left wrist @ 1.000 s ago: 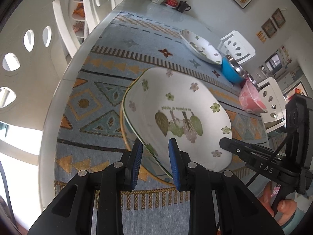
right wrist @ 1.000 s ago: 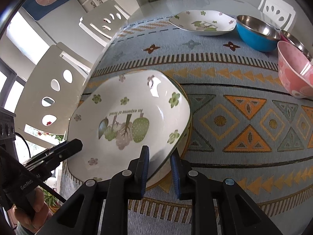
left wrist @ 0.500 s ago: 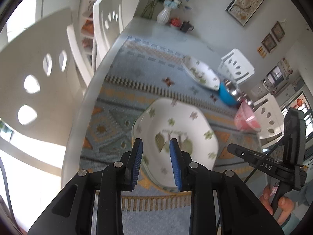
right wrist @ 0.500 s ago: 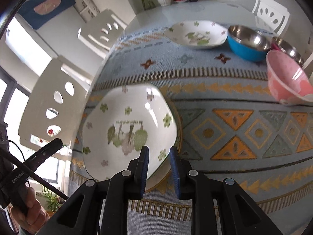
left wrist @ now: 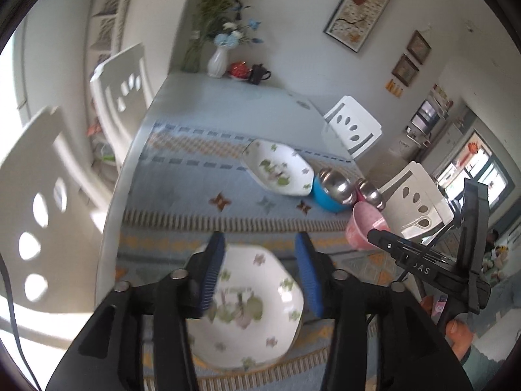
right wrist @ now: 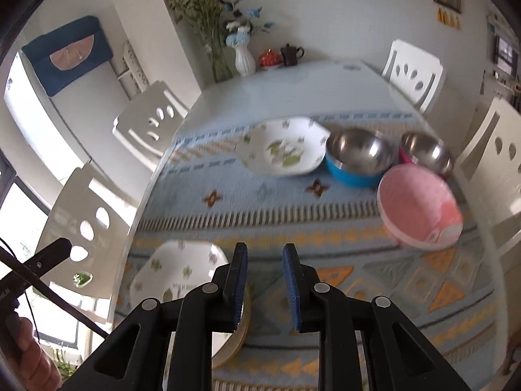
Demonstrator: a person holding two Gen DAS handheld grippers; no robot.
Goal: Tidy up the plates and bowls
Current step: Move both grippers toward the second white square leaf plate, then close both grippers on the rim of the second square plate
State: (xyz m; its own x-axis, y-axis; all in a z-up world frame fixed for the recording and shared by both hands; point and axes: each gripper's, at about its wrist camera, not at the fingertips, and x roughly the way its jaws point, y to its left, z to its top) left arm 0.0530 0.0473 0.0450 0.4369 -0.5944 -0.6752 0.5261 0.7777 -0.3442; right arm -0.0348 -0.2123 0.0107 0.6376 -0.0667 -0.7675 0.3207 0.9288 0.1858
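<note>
A white floral plate (left wrist: 254, 306) lies on the patterned runner near the table's front edge, on top of another dish whose tan rim (right wrist: 242, 325) shows under it. My left gripper (left wrist: 260, 267) hovers open and empty above it. My right gripper (right wrist: 263, 270) is open and empty, above the runner just right of that plate (right wrist: 176, 280). A second floral plate (right wrist: 283, 146) lies farther back, beside a blue steel-lined bowl (right wrist: 356, 156), another steel bowl (right wrist: 426, 153) and a pink bowl (right wrist: 420, 208).
White chairs (left wrist: 39, 215) stand along the left side and others (right wrist: 413, 71) at the right. A white vase with flowers (right wrist: 244, 58), a red dish and a dark teapot (right wrist: 291, 53) sit at the far end of the table. The other gripper's frame (left wrist: 456, 260) shows at right.
Both grippers have lifted up and back from the near plate, which stays on the table. The left jaws have opened wider. More of the far table has come into view.
</note>
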